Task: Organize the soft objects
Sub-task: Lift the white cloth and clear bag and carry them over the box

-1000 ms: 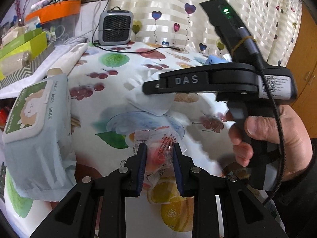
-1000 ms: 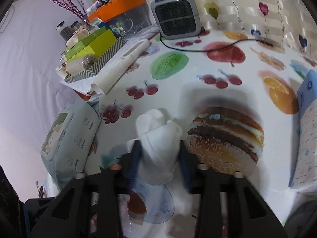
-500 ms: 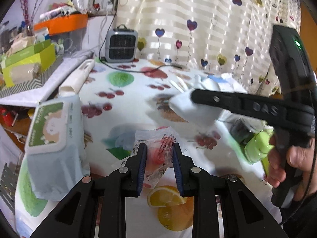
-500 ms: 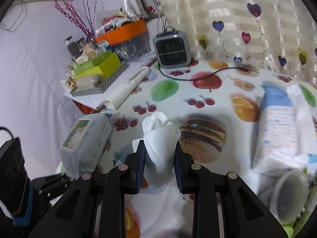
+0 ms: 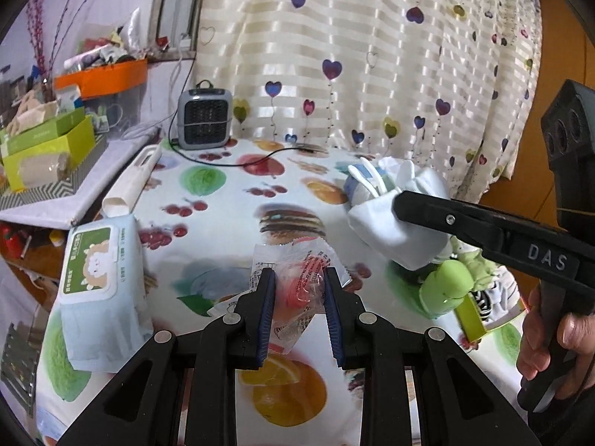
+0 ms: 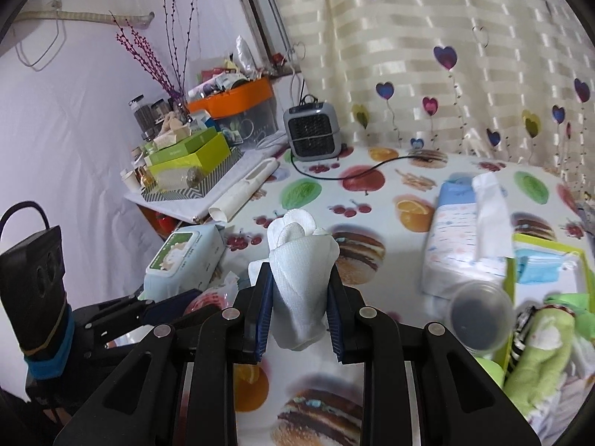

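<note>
Gripping a clear plastic packet (image 5: 303, 290) with red print between its blue pads, the left gripper (image 5: 300, 306) holds it raised above the fruit-print tablecloth (image 5: 223, 200), with the wet-wipes pack (image 5: 100, 297) lying well off to its left. The right gripper (image 6: 299, 310), whose jaws have just been closing, is clamped on a rolled white cloth bundle (image 6: 301, 271) that sticks up past its fingertips, carried in the air near the green box (image 6: 539, 249) of soft items.
</note>
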`<action>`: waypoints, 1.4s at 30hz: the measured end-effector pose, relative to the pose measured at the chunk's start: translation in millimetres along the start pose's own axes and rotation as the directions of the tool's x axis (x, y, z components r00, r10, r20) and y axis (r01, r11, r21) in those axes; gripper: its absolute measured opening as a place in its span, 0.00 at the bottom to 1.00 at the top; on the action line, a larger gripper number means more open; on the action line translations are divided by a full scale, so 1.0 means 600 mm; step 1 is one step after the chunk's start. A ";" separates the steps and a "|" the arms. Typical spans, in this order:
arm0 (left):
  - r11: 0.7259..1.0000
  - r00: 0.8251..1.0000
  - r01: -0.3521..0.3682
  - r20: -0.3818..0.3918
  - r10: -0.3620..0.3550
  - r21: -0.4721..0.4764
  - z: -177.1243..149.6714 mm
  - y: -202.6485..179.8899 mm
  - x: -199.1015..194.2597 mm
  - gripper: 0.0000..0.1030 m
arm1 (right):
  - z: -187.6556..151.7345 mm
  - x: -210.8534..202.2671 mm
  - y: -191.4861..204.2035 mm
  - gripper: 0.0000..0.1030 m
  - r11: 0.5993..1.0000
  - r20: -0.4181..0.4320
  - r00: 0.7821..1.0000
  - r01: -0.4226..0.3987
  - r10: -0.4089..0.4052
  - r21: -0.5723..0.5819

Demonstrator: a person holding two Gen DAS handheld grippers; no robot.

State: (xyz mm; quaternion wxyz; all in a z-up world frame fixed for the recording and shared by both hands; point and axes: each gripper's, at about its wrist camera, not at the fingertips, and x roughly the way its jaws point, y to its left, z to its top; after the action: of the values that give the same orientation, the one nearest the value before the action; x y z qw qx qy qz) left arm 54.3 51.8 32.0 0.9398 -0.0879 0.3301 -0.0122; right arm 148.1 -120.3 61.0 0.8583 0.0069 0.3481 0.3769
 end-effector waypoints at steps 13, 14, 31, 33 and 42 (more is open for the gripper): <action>0.998 0.999 0.040 0.019 -0.041 0.048 0.021 -0.050 -0.001 0.23 | -0.011 -0.059 -0.021 0.26 0.999 0.054 0.998 0.039 -0.040 0.017; 0.998 0.999 0.044 0.018 -0.045 0.050 0.023 -0.053 0.000 0.23 | -0.012 -0.062 -0.024 0.26 0.999 0.056 0.998 0.041 -0.042 0.019; 0.987 0.994 0.109 0.005 -0.111 0.116 0.045 -0.125 0.035 0.23 | -0.021 -0.098 -0.087 0.26 0.993 0.081 0.992 0.090 -0.096 0.078; 0.985 0.993 0.120 0.003 -0.121 0.126 0.049 -0.135 0.039 0.24 | -0.023 -0.103 -0.092 0.26 0.992 0.084 0.991 0.095 -0.102 0.083; 0.974 0.987 0.160 -0.005 -0.162 0.162 0.060 -0.180 0.058 0.23 | -0.029 -0.121 -0.127 0.26 0.985 0.091 0.987 0.123 -0.134 0.118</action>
State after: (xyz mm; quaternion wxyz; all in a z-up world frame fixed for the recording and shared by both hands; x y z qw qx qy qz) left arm 107.6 -51.4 57.0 0.9410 -0.0377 0.3162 -0.1148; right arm 152.2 -226.8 69.9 0.8952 0.0510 0.3258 0.2996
